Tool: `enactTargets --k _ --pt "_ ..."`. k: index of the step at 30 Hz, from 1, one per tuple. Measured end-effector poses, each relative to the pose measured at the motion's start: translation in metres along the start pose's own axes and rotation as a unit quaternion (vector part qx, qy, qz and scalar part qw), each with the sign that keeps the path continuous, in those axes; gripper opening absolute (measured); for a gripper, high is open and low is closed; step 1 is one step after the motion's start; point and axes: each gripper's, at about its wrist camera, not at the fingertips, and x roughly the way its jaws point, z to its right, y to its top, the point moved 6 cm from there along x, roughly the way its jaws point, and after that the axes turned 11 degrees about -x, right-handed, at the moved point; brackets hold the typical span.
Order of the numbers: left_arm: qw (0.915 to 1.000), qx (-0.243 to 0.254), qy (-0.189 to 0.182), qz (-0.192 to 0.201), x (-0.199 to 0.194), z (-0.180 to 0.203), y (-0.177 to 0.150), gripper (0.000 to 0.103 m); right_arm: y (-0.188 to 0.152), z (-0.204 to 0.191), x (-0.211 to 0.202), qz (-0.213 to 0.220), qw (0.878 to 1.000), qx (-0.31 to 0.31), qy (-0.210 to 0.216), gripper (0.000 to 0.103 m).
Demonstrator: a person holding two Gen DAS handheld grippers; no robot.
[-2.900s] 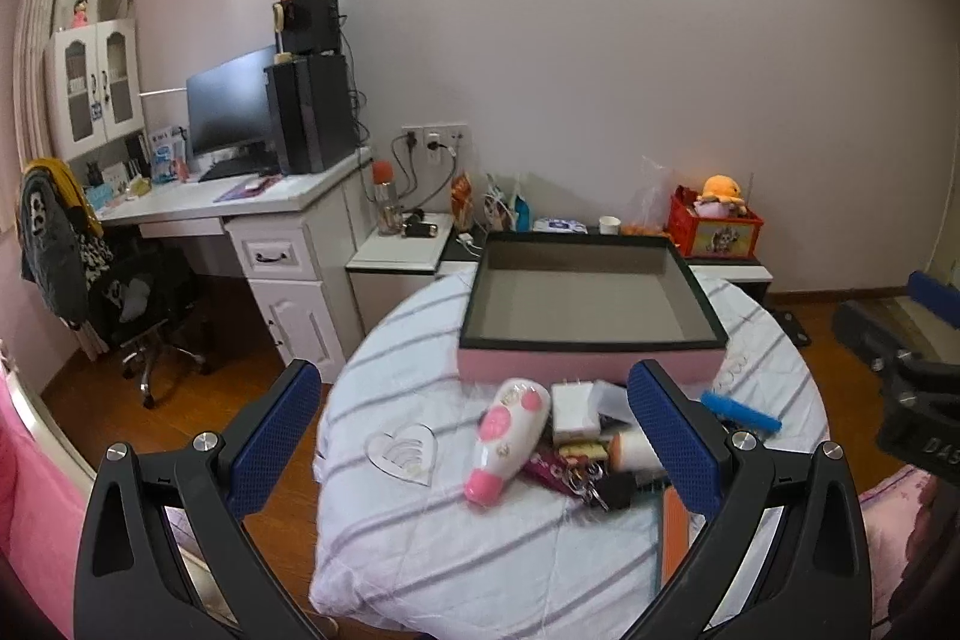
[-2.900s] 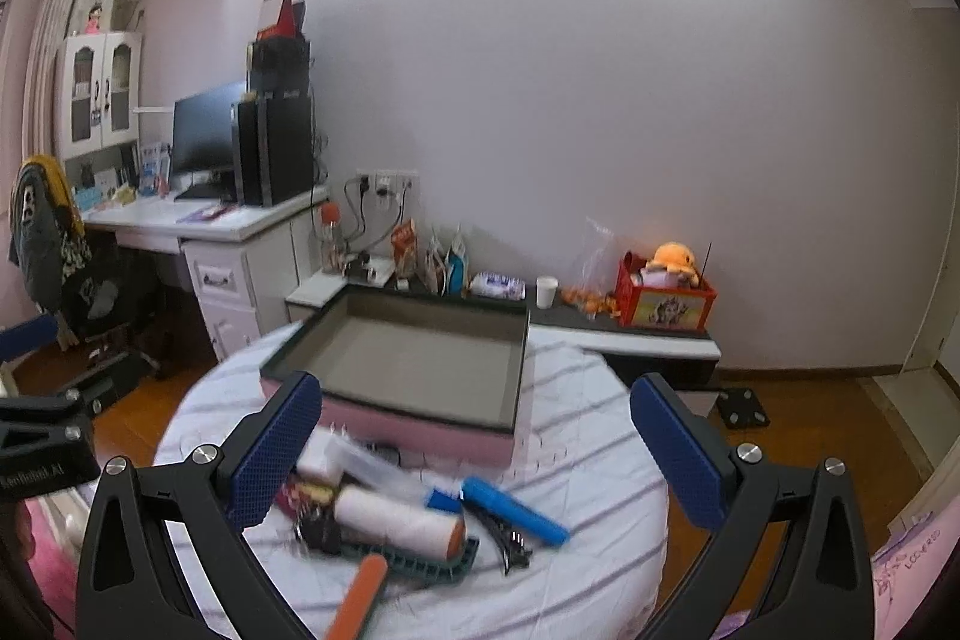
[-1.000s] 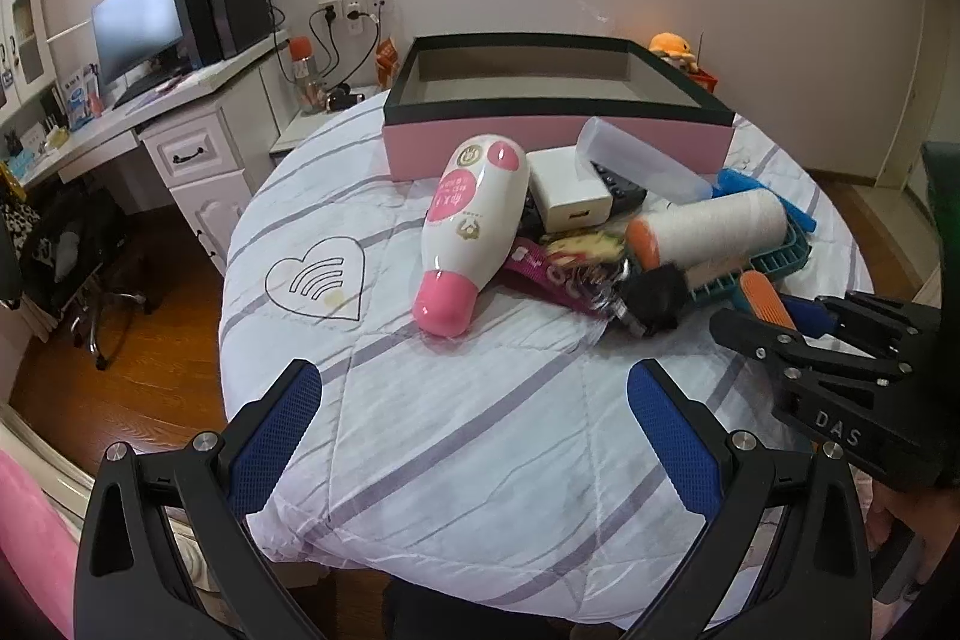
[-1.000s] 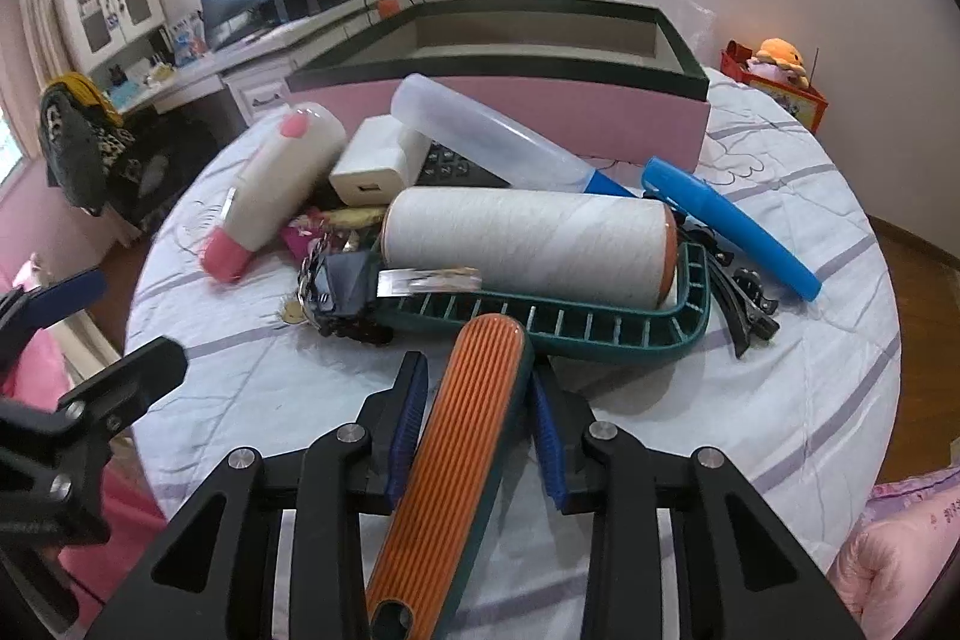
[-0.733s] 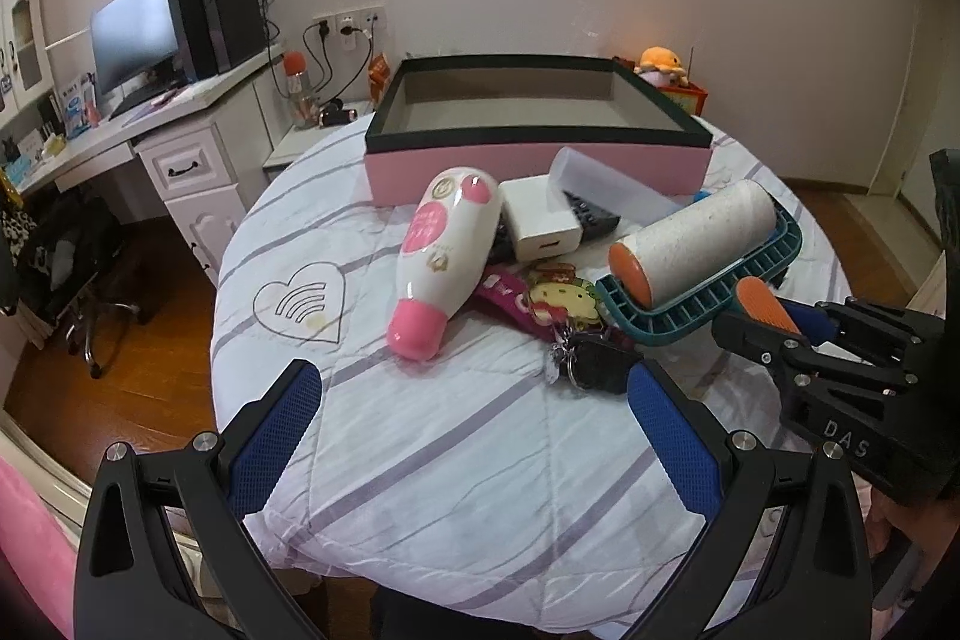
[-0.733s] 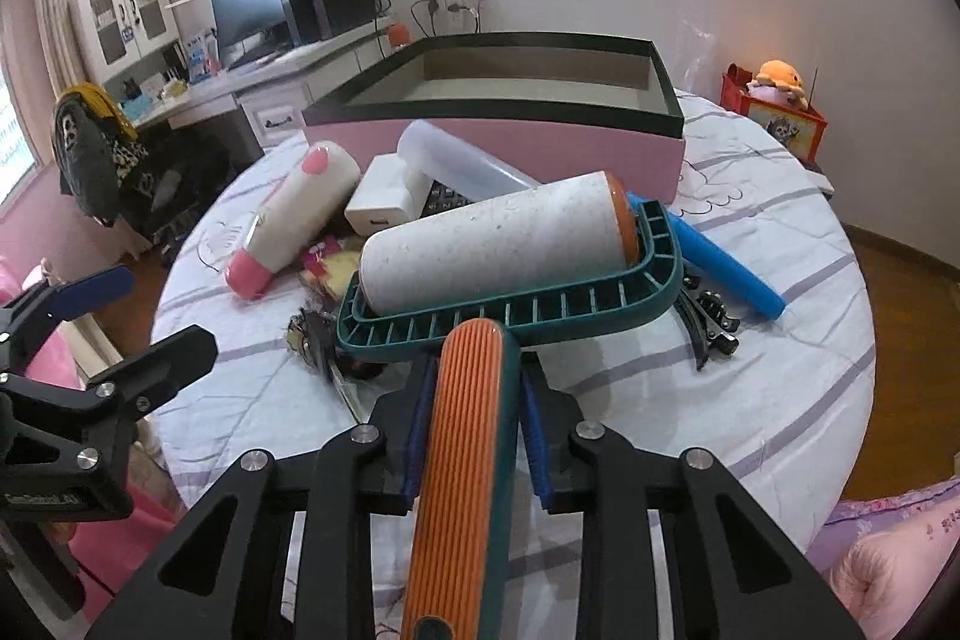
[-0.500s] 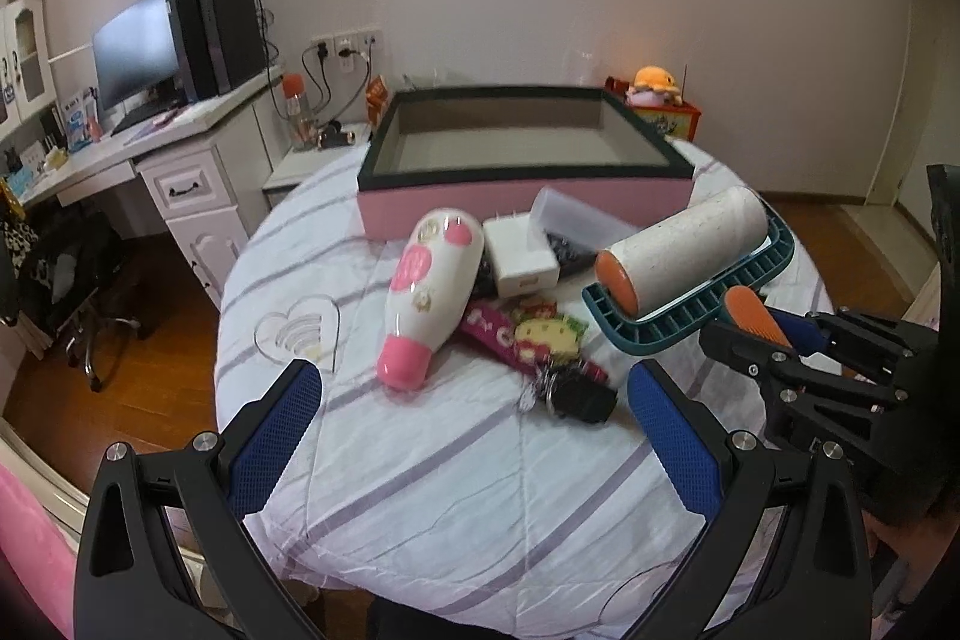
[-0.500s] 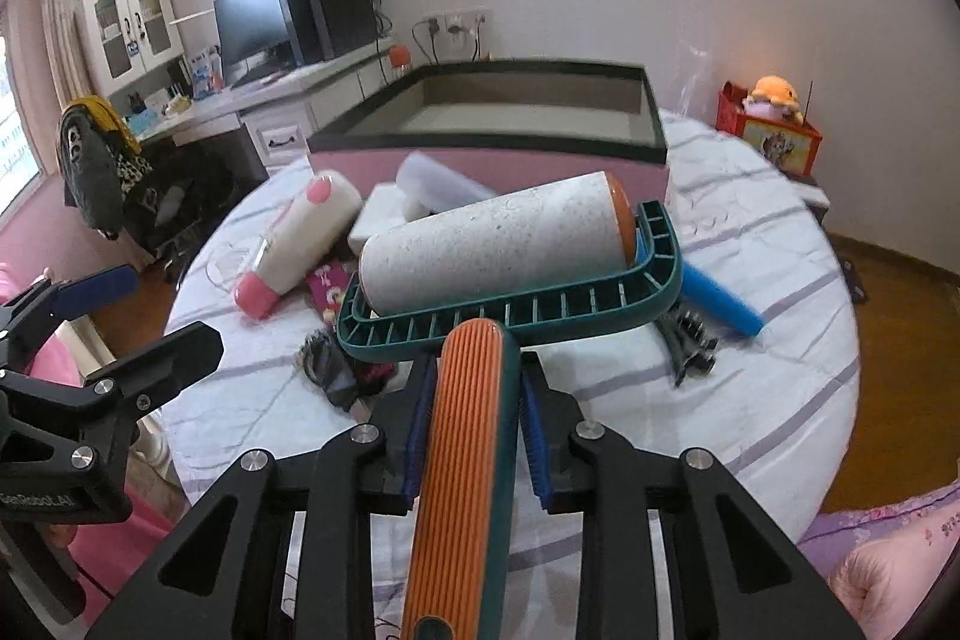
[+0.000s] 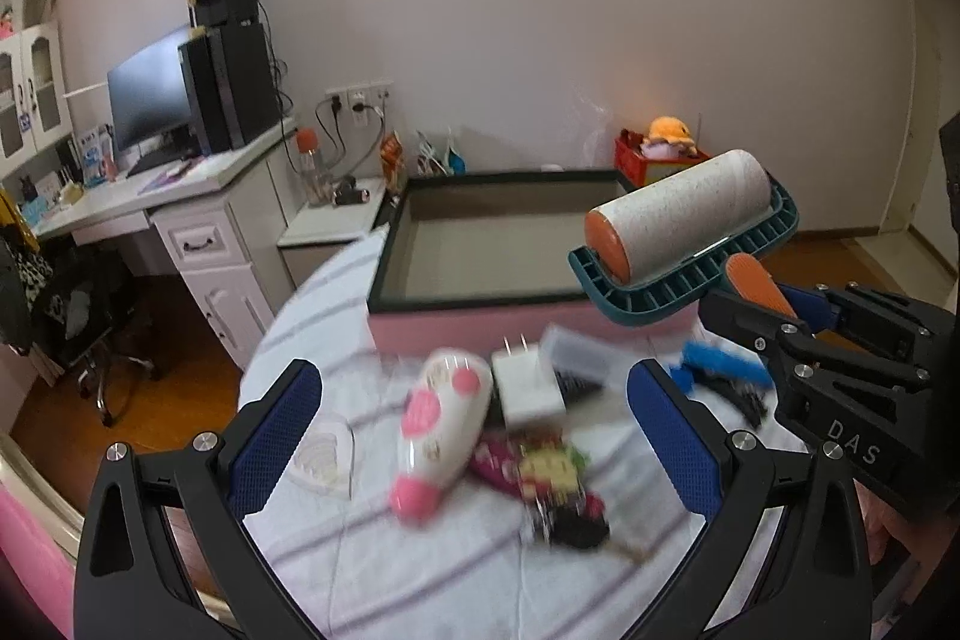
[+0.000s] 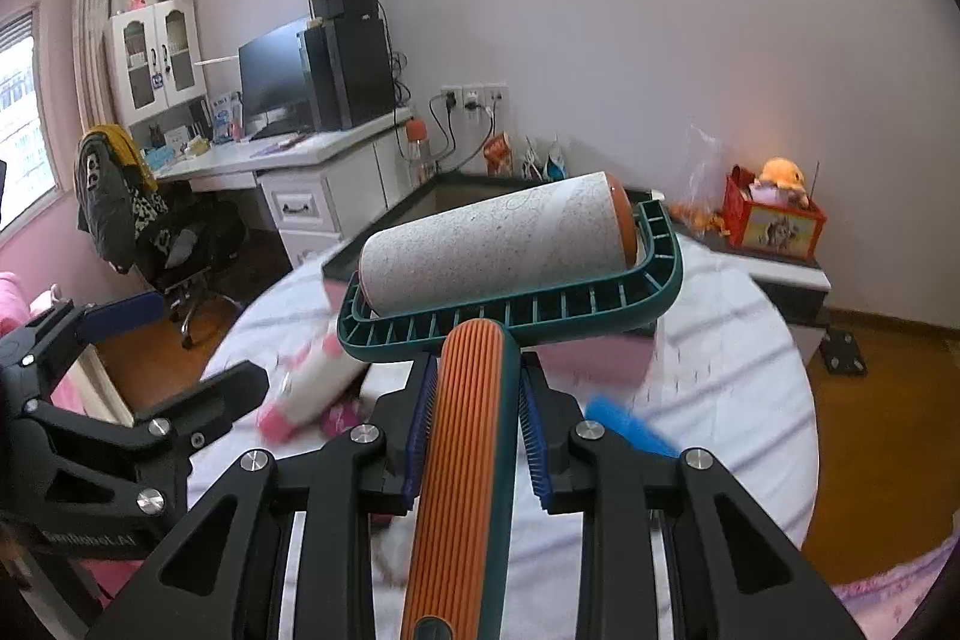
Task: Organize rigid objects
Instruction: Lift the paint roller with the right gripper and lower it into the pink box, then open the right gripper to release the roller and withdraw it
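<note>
While the right gripper (image 10: 474, 436) clamps its blue pads on the ribbed orange handle of a lint roller (image 10: 498, 244), the roller hangs clear of the round table (image 10: 750, 400), its speckled white drum lying crosswise in a teal slotted cradle. Seen from the left wrist, the same roller (image 9: 678, 226) sits high on the right, in front of the near right corner of the pink box (image 9: 480, 322).

The left gripper (image 9: 474, 436) stands wide, nothing between its blue pads, above the near part of the striped white cloth.

Under and beyond it, blurred, lie the remaining things:
- a white and pink bottle-shaped item (image 9: 438, 430), lying with its pink end toward the near edge;
- a white plug adapter (image 9: 528, 388), touching the bottle's right side, prongs pointing toward the box;
- a clear plastic case (image 9: 576, 355), just beyond the adapter;
- a colourful packet (image 9: 540, 466), near and right of the bottle;
- a dark bunch (image 9: 570, 520), too blurred to name, at the packet's near end;
- a blue clip (image 9: 720, 370), to the right, under the right gripper's arm.

The pink box, dark green at the rim and open at the top, stands at the far side of the table; its grey floor shows bare. A heart-shaped mark (image 9: 324, 454) shows on the cloth to the left. Beyond the table's left stand a white desk (image 9: 198, 214) with a monitor (image 9: 150, 100), and a red toy box (image 9: 654, 160) far right.
</note>
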Motion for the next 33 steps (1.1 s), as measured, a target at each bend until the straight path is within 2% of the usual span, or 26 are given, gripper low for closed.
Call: enactTargets --k 6,11,16,21,24,28,29,30,31,33 --pt "0.9997 -0.005 0.02 0.012 0.038 -0.006 0.04 0.103 0.036 0.017 0.039 0.002 1.0 -0.009 0.003 0.027" --pt "0.9992 -0.014 0.038 0.003 0.078 -0.016 0.062 0.103 0.059 0.031 0.087 -0.014 1.0 -0.016 0.009 0.027" --pt "0.9982 -0.012 0.055 -0.019 0.121 -0.025 0.071 0.103 0.06 0.046 0.138 -0.055 0.998 -0.004 0.019 0.027" --pt "0.9976 -0.016 0.059 -0.032 0.138 -0.031 0.067 0.103 0.049 0.053 0.186 -0.118 0.993 0.001 0.024 0.027" --pt "0.9975 -0.014 0.058 -0.037 0.142 -0.032 0.064 0.103 0.039 0.053 0.2 -0.145 0.989 0.003 0.023 0.028" --pt "0.9976 -0.014 0.058 -0.034 0.138 -0.032 0.063 0.103 0.032 0.059 0.204 -0.156 0.988 0.003 0.006 0.028" --pt "0.9977 -0.014 0.057 -0.033 0.137 -0.032 0.064 0.103 0.031 0.06 0.203 -0.158 0.987 0.006 0.003 0.029" --pt "0.9977 -0.014 0.058 -0.032 0.135 -0.032 0.064 0.103 0.03 0.061 0.202 -0.162 0.987 0.011 0.005 0.037" --pt "0.9978 -0.015 0.058 -0.029 0.131 -0.033 0.065 0.103 0.03 0.062 0.198 -0.158 0.987 0.017 0.004 0.053" --pt "0.998 -0.017 0.055 -0.023 0.122 -0.034 0.066 0.103 0.032 0.064 0.19 -0.153 0.988 0.012 -0.006 0.065"
